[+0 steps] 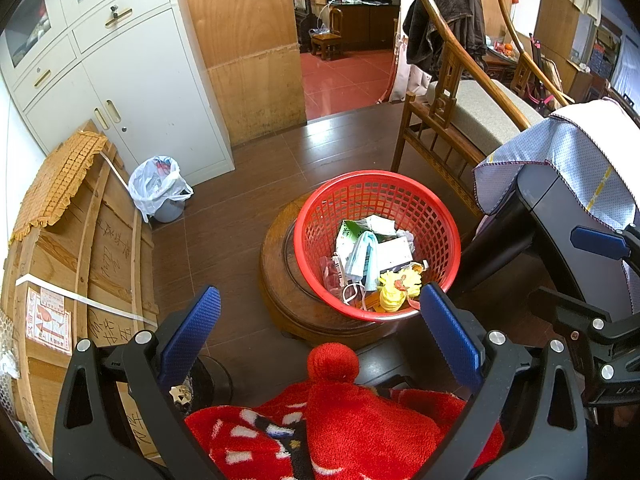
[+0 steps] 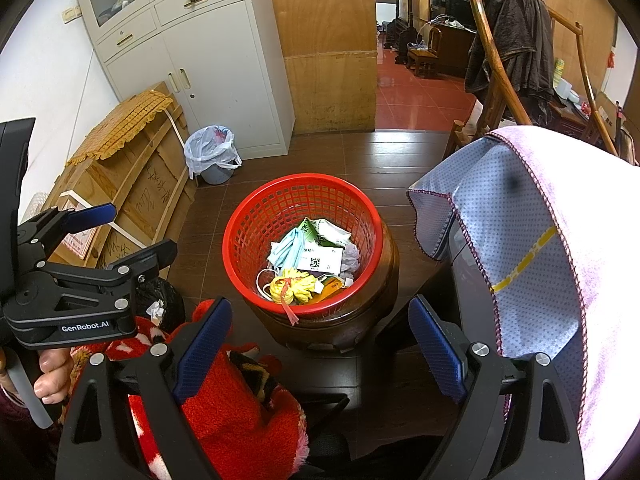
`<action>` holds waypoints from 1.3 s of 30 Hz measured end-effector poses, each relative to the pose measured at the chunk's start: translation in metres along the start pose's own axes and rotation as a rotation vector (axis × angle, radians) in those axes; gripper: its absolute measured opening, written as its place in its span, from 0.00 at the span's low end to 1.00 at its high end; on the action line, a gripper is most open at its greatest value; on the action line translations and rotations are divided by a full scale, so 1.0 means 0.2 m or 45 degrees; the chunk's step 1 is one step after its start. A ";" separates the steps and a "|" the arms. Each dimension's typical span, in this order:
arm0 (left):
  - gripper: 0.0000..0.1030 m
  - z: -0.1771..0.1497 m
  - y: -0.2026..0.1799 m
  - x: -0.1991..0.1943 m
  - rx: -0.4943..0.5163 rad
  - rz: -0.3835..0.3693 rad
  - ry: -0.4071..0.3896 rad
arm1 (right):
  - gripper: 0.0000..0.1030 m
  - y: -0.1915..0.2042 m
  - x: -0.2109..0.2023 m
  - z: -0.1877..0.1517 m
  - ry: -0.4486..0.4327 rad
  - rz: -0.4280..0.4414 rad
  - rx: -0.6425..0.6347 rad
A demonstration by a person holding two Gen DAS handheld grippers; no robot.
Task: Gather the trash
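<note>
From the left wrist, the left tool (image 1: 320, 320) hangs released, its blue pads spread wide with nothing between them. Past them, at about one o'clock, the red basket (image 1: 378, 246) sits on a round wooden stool (image 1: 288, 280) and holds the trash (image 1: 372, 264): a blue face mask, paper packets, a yellow wrapper. A red fleece garment (image 1: 340, 420) lies under the tool at six o'clock. At ten o'clock a small bin lined with a plastic bag (image 1: 160, 188) stands on the floor by the white cabinet (image 1: 132, 80). The other tool shows at the three o'clock edge, below a dotted cloth (image 1: 568, 164).

From the right wrist, the right tool (image 2: 320, 344) is likewise released and empty, the red basket straight ahead at twelve o'clock. The left tool (image 2: 92, 240) shows side-on at nine o'clock, gripped by a hand (image 2: 52, 376).

The step in hand appears to be taking hold of the basket or its contents. To do it well, I would bring one tool down over the near rim with a pad on each side of the mesh wall, close firmly, and lift level so the loose mask and papers do not spill; the stool is narrow, so avoid pushing sideways.
</note>
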State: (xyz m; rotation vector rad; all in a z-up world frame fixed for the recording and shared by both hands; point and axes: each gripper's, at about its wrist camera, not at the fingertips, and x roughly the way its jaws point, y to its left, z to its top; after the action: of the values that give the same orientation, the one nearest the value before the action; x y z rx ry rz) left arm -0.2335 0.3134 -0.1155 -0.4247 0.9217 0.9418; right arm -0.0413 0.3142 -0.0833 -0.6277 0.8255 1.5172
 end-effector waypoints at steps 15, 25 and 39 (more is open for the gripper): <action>0.93 0.00 0.00 0.00 0.000 0.000 0.002 | 0.86 0.00 0.00 -0.01 -0.001 0.001 0.001; 0.93 0.01 0.01 0.00 0.005 0.000 -0.001 | 0.86 0.00 0.00 0.00 -0.002 0.001 0.001; 0.93 -0.01 0.00 0.00 0.019 0.019 -0.006 | 0.86 -0.01 0.00 -0.01 -0.002 0.002 0.002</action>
State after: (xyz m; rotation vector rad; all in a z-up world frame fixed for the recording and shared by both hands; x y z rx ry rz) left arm -0.2336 0.3118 -0.1156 -0.4033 0.9282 0.9488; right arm -0.0402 0.3123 -0.0842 -0.6248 0.8258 1.5181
